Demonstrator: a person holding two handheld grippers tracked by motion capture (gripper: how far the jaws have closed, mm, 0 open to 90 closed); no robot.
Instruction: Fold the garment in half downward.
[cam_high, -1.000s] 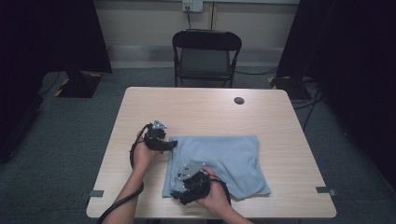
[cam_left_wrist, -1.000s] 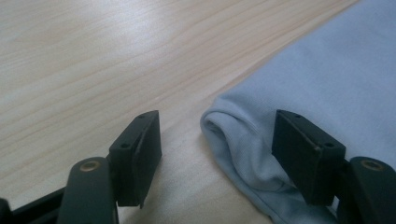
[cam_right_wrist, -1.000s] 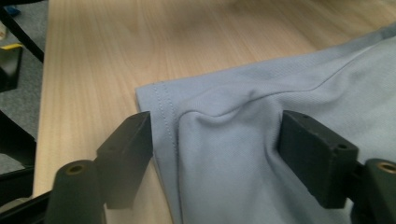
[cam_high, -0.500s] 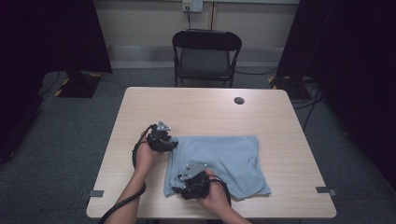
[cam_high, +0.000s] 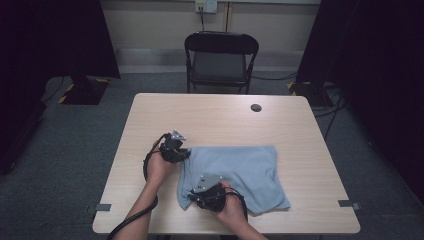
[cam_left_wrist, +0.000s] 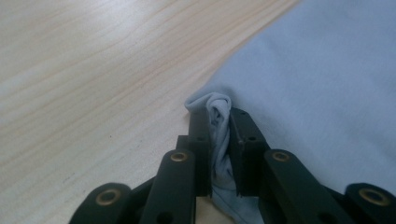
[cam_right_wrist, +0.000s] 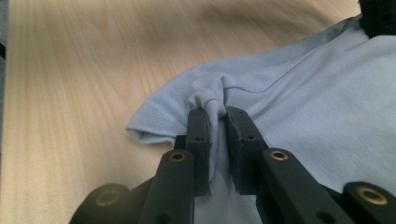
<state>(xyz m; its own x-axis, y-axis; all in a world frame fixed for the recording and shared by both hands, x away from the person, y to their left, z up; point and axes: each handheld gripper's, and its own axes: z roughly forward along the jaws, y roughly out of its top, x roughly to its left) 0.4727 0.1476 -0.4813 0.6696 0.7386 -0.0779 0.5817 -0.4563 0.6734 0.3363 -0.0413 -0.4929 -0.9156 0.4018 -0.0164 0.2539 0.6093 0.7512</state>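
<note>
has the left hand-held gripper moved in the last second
Yes. In the high view the left hand-held gripper has shifted slightly right, away from the table's left edge, pinching the light blue cloth.

Gripper: the left gripper with two black jaws comes up from the bottom of the left gripper view; the jaws stand close together with cloth pinched between them; round brass-coloured pins sit in the black arms lower down.
Cloth: a soft light blue cloth fills the right side; a small bunched fold of its edge pokes up just past the jaw tips; more of it hangs down between the jaws; the rest lies flat and smooth.
Table: a pale wooden table top with wavy grain lines fills the left side and the top; the cloth rests on it; its edge runs slanted from the top right down to the jaws.
</note>
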